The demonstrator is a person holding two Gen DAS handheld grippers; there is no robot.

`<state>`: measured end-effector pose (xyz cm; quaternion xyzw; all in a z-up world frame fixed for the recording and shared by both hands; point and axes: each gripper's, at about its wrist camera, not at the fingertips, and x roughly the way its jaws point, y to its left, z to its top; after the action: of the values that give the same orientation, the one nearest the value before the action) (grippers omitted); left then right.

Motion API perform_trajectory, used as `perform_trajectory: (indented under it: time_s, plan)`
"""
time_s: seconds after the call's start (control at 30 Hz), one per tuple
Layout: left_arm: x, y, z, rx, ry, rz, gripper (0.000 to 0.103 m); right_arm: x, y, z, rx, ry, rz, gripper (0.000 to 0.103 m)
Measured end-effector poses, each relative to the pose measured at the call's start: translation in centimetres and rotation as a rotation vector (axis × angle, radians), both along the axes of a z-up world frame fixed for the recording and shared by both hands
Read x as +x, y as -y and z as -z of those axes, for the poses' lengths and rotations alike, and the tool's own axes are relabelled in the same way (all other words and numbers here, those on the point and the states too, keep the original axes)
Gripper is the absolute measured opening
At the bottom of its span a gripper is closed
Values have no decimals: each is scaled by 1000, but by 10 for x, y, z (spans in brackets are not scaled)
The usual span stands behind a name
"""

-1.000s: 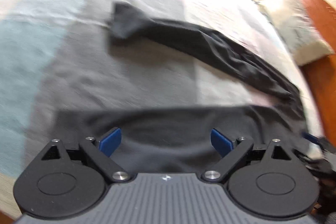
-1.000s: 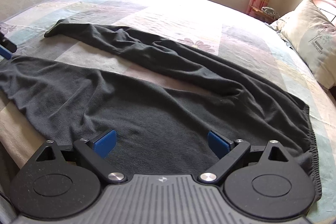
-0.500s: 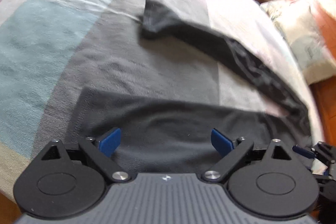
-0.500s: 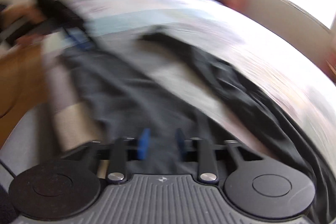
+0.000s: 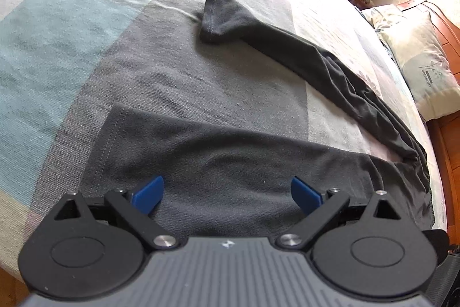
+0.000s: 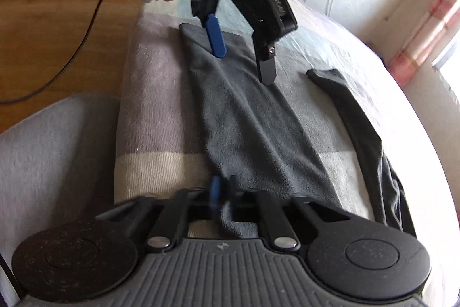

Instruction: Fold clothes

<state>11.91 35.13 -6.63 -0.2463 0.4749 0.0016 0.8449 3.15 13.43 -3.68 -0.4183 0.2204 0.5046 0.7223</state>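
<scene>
— So, where are the trousers?
— Spread across the patchwork bedspread (image 5: 72,53), those dark grey trousers (image 5: 230,163), legs apart, near the pillow (image 5: 417,59).
— And the grippers?
— Left gripper (image 5: 227,192) hangs spread wide above one leg. Right gripper (image 6: 222,189) is pinched tight on the fabric's edge.

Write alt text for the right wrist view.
The right hand-held gripper is shut on the near edge of dark trousers spread on a bed. Farther off, the left hand-held gripper hangs open over one trouser leg.
</scene>
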Motion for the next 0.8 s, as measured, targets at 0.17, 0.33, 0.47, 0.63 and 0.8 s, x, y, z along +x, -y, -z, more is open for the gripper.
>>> perform_trajectory:
  time_s: [0.17, 0.33, 0.47, 0.63, 0.8]
  plan:
    - [-7, 14, -11, 64, 22, 52, 95, 11, 5, -16, 38, -174, 8, 3]
    - [-10, 36, 3, 259, -33, 142, 96, 24, 16, -27, 98, -278, 57, 22]
    - [-22, 33, 4, 390, -68, 122, 96, 31, 39, -38, 129, -240, 145, 28]
    - [-19, 41, -17, 198, 46, 113, 95, 57, 68, -38, 148, -263, 313, 32]
    - [1, 91, -11, 41, 107, 297, 96, 73, 95, -29, 203, -324, 470, 52]
